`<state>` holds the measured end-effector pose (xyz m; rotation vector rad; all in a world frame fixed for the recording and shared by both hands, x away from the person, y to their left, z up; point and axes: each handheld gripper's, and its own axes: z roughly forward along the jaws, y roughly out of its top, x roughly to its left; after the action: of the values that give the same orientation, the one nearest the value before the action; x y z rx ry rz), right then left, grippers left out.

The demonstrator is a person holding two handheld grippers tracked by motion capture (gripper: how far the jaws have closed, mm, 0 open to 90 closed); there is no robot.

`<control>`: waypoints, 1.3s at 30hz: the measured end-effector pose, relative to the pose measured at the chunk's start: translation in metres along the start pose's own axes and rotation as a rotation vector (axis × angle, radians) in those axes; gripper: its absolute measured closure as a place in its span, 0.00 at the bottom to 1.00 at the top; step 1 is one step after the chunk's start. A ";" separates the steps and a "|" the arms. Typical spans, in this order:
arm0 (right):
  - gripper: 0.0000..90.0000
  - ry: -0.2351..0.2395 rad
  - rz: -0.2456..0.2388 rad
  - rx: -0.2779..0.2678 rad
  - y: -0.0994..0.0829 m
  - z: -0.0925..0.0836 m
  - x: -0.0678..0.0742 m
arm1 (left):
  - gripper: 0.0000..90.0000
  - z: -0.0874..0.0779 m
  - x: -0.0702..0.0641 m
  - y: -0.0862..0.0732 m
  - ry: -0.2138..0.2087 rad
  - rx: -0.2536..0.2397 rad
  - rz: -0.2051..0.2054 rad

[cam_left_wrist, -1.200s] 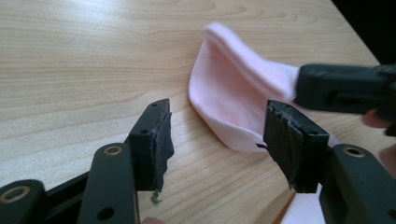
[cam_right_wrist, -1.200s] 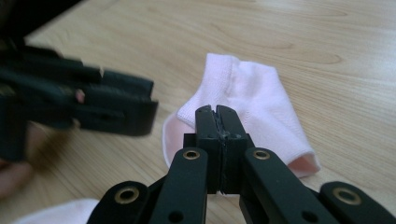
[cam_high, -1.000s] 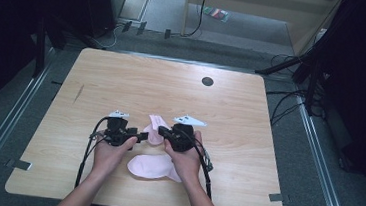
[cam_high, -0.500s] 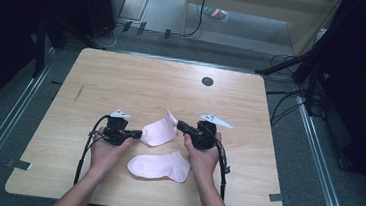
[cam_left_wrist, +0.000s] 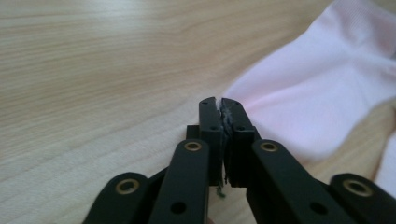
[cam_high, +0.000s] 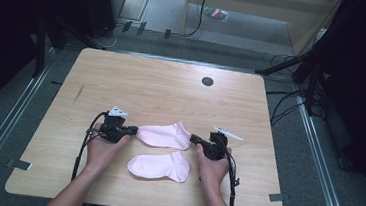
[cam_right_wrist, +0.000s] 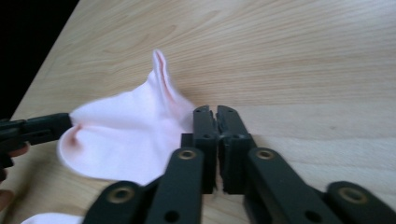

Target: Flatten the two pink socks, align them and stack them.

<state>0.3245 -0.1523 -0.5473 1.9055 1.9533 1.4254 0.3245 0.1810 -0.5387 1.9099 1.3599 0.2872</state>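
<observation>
Two pale pink socks lie on the wooden table (cam_high: pixel 173 82). The upper sock (cam_high: pixel 163 135) (cam_left_wrist: pixel 317 102) (cam_right_wrist: pixel 126 135) is stretched flat between my grippers. The lower sock (cam_high: pixel 159 166) lies just in front of it. My left gripper (cam_high: pixel 133 130) (cam_left_wrist: pixel 220 105) points at the upper sock's left end; its jaws have just been opening and stand a narrow slit apart, with nothing between them. My right gripper (cam_high: pixel 194 138) (cam_right_wrist: pixel 215 112) sits at the sock's right end. Its jaws have also just been opening to a thin slit and are empty, with the sock edge beside them.
A dark round hole (cam_high: pixel 207 81) marks the far part of the table. Cables (cam_high: pixel 84 149) trail from both grippers toward the front edge. Dark equipment and floor cables surround the table.
The right gripper has moved right and slightly down, drawing the upper sock out from a bunch into a flat spread. The lower sock is uncovered. The left hand has stayed put.
</observation>
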 end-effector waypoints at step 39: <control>0.98 -0.214 -0.377 0.019 -0.004 0.018 0.027 | 1.00 -0.013 0.009 -0.021 0.027 -0.042 0.085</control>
<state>0.3266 -0.1197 -0.5459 1.5122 2.0814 1.0583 0.3058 0.1977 -0.5465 1.9386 1.2820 0.3813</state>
